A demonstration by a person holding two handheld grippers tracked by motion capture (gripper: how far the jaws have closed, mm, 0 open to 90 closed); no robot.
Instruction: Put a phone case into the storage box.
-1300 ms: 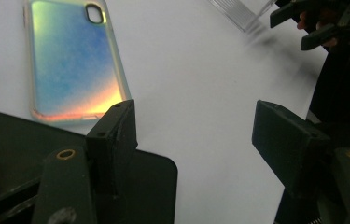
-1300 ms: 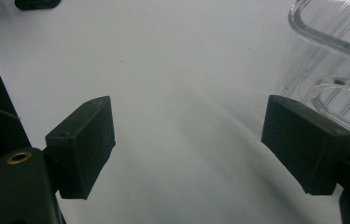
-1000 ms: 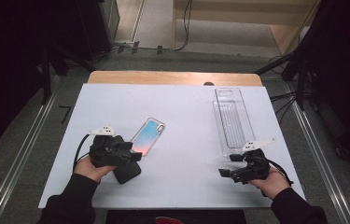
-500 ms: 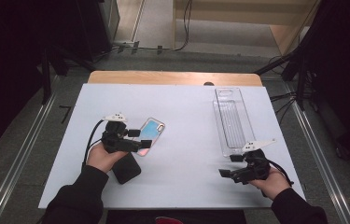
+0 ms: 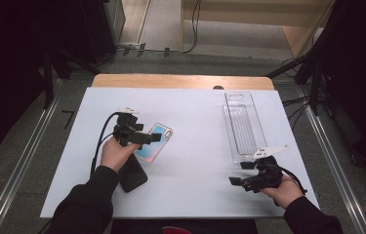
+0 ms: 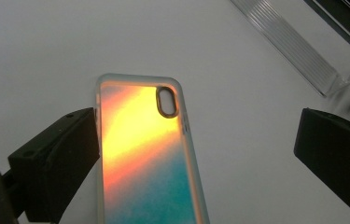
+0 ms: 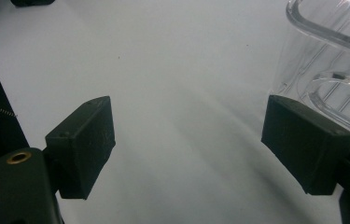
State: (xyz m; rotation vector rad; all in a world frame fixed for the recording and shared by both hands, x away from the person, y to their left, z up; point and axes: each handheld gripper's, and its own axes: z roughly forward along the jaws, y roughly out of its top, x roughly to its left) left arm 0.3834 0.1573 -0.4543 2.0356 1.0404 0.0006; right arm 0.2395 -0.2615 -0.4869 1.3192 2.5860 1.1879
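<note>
Since the earlier frames we're seeing the left gripper (image 5: 155, 138) sliding away from the black phone (image 5: 132, 174) at the near edge and up over the iridescent orange-to-teal phone case (image 5: 154, 142); its jaws have just been opening, with the case lying between them, untouched.

In the left gripper view we're looking down on the case (image 6: 149, 158), flat on the white table (image 6: 46, 46), camera cutout at the far end. Left jaw is sitting just beside the case's long edge, right jaw well apart from the other edge. Nothing gripped.

Right gripper (image 5: 241, 173) is parked near the front right of the table, jaws spread and empty, just beside the near end of the clear ribbed plastic tray (image 5: 242, 126).

Our read: we're in the approach-to-grasp step on the case. Next move calls for centring the jaws across the case's width, lowering so the pads meet both long edges, then closing. Risk: a thin, flat case is likely to skid on the smooth top if one pad lands first.
</note>
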